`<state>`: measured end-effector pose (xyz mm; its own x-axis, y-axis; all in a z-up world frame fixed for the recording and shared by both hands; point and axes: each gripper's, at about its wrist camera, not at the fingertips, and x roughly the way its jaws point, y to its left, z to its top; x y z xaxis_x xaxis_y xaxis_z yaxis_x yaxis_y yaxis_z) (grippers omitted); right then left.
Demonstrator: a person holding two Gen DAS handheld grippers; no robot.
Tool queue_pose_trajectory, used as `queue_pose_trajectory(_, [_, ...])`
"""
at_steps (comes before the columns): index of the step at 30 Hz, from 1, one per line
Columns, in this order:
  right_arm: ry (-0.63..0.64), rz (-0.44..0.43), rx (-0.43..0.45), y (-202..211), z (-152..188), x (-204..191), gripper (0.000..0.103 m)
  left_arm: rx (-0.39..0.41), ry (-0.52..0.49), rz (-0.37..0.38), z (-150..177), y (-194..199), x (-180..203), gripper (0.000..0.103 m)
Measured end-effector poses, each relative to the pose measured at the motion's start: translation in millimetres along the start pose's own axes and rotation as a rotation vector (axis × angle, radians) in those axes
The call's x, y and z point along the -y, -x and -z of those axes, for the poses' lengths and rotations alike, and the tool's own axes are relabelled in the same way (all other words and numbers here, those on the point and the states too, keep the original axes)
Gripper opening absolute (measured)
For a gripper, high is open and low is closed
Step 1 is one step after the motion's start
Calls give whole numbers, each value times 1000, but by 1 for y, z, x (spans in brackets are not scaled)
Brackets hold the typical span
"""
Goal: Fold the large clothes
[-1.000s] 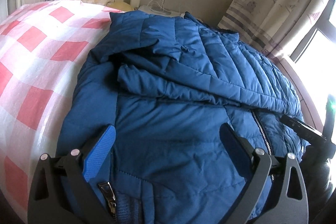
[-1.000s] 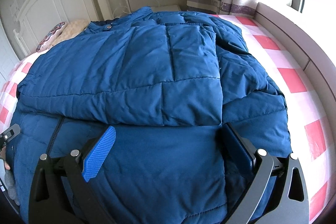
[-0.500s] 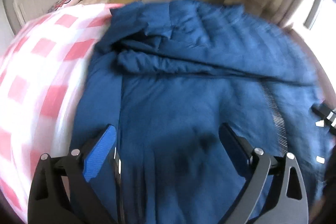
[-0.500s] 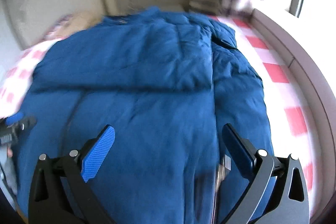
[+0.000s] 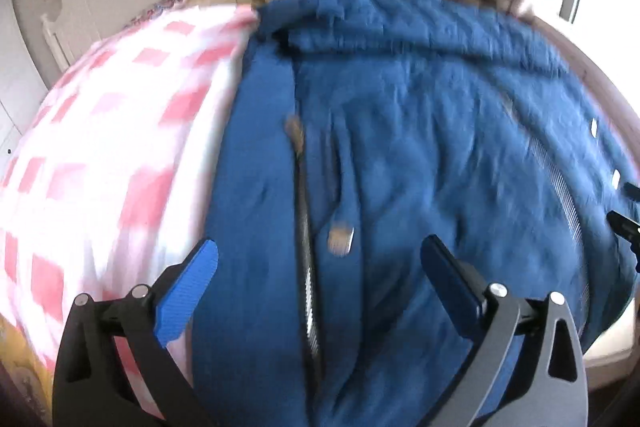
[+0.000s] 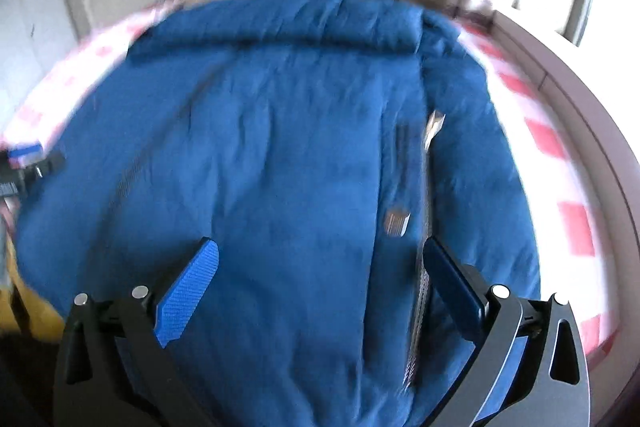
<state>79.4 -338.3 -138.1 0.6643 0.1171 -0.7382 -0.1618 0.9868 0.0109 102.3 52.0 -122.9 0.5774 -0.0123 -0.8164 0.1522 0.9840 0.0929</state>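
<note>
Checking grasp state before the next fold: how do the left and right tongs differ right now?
The left tongs straddle the blue jacket's edge, one finger over the pink checked bedspread; the right tongs sit wholly over the jacket. A side zipper runs between the left fingers, but the matching zipper lies beside the right tongs' right finger. Both are open, holding nothing.

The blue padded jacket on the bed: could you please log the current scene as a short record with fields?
garment: blue padded jacket, spread over the bed
surface: pink-and-white checked bedspread
zips: one zip runs down the jacket in the left wrist view, another zip in the right wrist view
left hand-held gripper: open, holding nothing
right hand-held gripper: open, holding nothing
image quality: both views motion-blurred
</note>
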Motion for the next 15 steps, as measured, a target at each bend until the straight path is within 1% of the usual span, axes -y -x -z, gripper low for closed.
queue_pose_trajectory(1, [-4, -7, 22, 1, 2, 0, 98, -2, -14, -3, 9, -5, 0, 101])
queue_pose_trajectory(2, [-24, -18, 24, 4, 7, 3, 98, 65, -6, 18, 19, -1, -3, 101])
queue_pose_trajectory(3, [-35, -29, 15, 7, 8, 5, 98, 83, 5, 31, 26, 1, -6, 101])
queue_pose_trajectory(4, [-43, -29, 2, 14, 9, 7, 98, 80, 10, 35, 27, 2, -7, 101])
queue_pose_trajectory(5, [-46, -21, 11, 22, 10, 7, 98, 70, 9, 35, 29, 6, -9, 101])
queue_pose_trajectory(7, [-49, 41, 79, 47, 22, 18, 98, 74, 2, 24, 31, 16, -13, 101])
queue_pose_trajectory(8, [-65, 71, 82, 55, 30, 28, 98, 94, 6, 10, 35, 21, -21, 101])
queue_pose_trajectory(9, [-86, 83, 75, 59, 37, 37, 98, 102, 17, -2, 39, 25, -30, 101])
queue_pose_trajectory(10, [-113, 85, 70, 64, 47, 47, 98, 95, 35, -3, 45, 27, -38, 101])
queue_pose_trajectory(13, [-195, 56, 41, 68, 74, 71, 98, 77, 102, 58, 57, 29, -58, 101])
queue_pose_trajectory(15, [-266, 16, 19, 65, 90, 83, 98, 62, 147, 104, 65, 29, -67, 101])
